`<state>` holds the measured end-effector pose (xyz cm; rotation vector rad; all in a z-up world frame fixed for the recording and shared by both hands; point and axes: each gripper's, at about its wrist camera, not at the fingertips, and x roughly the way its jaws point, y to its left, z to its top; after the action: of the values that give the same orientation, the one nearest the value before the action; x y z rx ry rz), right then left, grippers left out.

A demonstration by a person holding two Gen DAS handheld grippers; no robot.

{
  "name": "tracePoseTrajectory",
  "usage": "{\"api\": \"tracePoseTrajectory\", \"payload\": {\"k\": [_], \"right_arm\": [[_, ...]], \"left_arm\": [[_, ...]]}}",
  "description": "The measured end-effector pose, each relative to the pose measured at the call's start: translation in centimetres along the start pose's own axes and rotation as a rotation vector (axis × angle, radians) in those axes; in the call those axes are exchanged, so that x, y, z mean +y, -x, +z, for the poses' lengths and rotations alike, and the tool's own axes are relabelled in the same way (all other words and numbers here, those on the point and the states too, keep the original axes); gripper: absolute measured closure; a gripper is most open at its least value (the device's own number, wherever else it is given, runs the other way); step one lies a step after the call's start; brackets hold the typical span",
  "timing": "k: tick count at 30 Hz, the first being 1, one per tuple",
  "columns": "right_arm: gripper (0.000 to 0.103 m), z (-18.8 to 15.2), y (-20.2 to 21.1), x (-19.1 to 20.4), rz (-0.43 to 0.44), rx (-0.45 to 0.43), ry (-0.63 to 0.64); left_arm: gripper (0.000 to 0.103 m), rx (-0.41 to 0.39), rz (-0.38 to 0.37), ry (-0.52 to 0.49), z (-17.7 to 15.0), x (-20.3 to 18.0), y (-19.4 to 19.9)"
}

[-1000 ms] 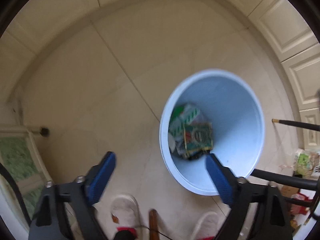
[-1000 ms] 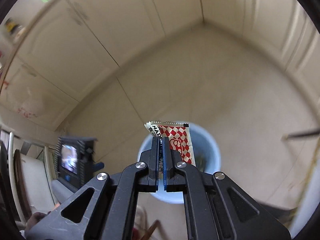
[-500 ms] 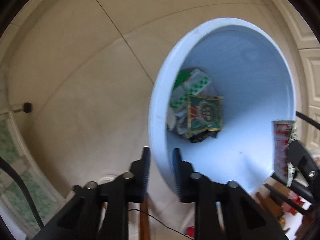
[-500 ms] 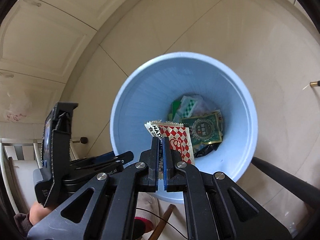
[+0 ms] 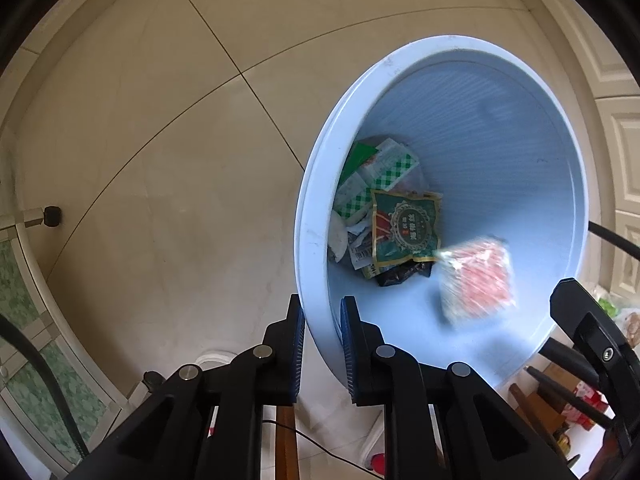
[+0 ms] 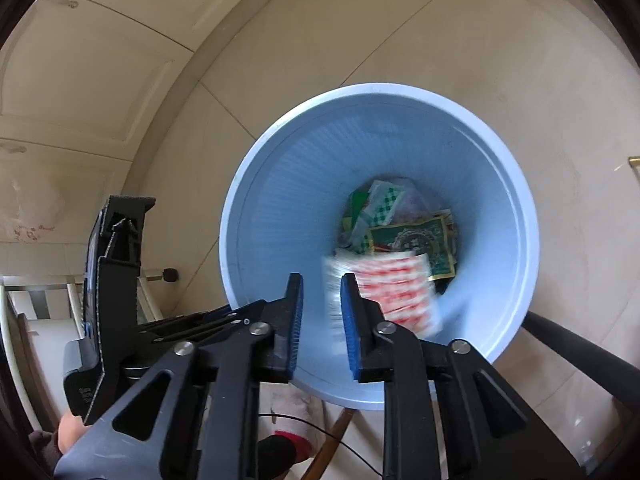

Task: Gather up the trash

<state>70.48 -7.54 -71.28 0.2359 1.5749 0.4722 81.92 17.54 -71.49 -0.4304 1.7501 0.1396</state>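
A light-blue bin [image 5: 316, 184] [image 6: 240, 184] stands on the tiled floor with several snack wrappers [image 5: 404, 228] [image 6: 416, 236] at its bottom. My left gripper [image 5: 322, 340] points down and is shut on the bin's near rim, one pad outside and one inside. In the right wrist view it shows at the left [image 6: 116, 280]. My right gripper [image 6: 320, 316] hangs over the bin's mouth, its jaws opening. A red-and-white checked wrapper [image 6: 392, 292] [image 5: 476, 280], blurred, is dropping free just past the fingertips into the bin.
Cream cabinet doors [image 5: 616, 92] [image 6: 80, 92] line the floor's far edges. Black chair legs [image 6: 580, 352] [image 5: 612, 236] cross beside the bin. A wooden stick [image 5: 286, 440], a person's slippers [image 6: 292, 412] and loose trash [image 5: 584, 396] lie near the bin's base.
Both grippers came down to the bin. The left one shut on the rim. The right one parted its jaws and the checked wrapper slipped out of them.
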Motion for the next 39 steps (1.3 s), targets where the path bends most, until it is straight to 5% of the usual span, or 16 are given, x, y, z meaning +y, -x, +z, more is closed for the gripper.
{"api": "tracePoseTrajectory", "payload": {"k": [7,12,14,17,19,21,27,32,39], "right_arm": [[0.074,-0.3,1.6,-0.6,-0.011,-0.043,-0.027],[0.055,-0.8,3.4,-1.1,-0.059,-0.068,-0.042],[0.05,-1.1,4.4,-1.0,-0.093,-0.077,-0.034],[0.046,-1.5,6.6,-0.4,-0.139,-0.106,-0.012],[0.045,-1.9,8.2,0.2,-0.154,-0.131,0.002],[0.03,-2.4,10.6,1.3,-0.172,-0.165,0.018],[0.023,-4.8,19.3,6.9,-0.187,-0.335,0.126],[0.013,-9.0,28.8,12.8,-0.234,-0.565,0.235],[0.005,-18.4,43.3,18.5,-0.273,-0.869,0.315]], "left_arm": [[0.089,0.003,-0.005,-0.008,-0.3,-0.2,-0.1],[0.089,0.006,0.008,-0.01,-1.3,-1.3,-1.3],[0.087,-0.004,0.068,-0.009,-1.7,-1.6,-1.6],[0.065,-0.076,0.111,-0.019,-2.5,-2.2,-1.0],[0.053,-0.137,0.132,-0.031,-3.6,-2.6,-0.1],[0.053,-0.199,0.127,-0.027,-5.2,-2.7,1.4],[0.049,-0.543,0.047,-0.022,-12.0,-2.9,11.0],[0.04,-0.785,0.067,-0.044,-21.4,-2.8,18.8],[0.019,-1.092,-0.068,-0.104,-37.3,-5.6,28.0]]}}
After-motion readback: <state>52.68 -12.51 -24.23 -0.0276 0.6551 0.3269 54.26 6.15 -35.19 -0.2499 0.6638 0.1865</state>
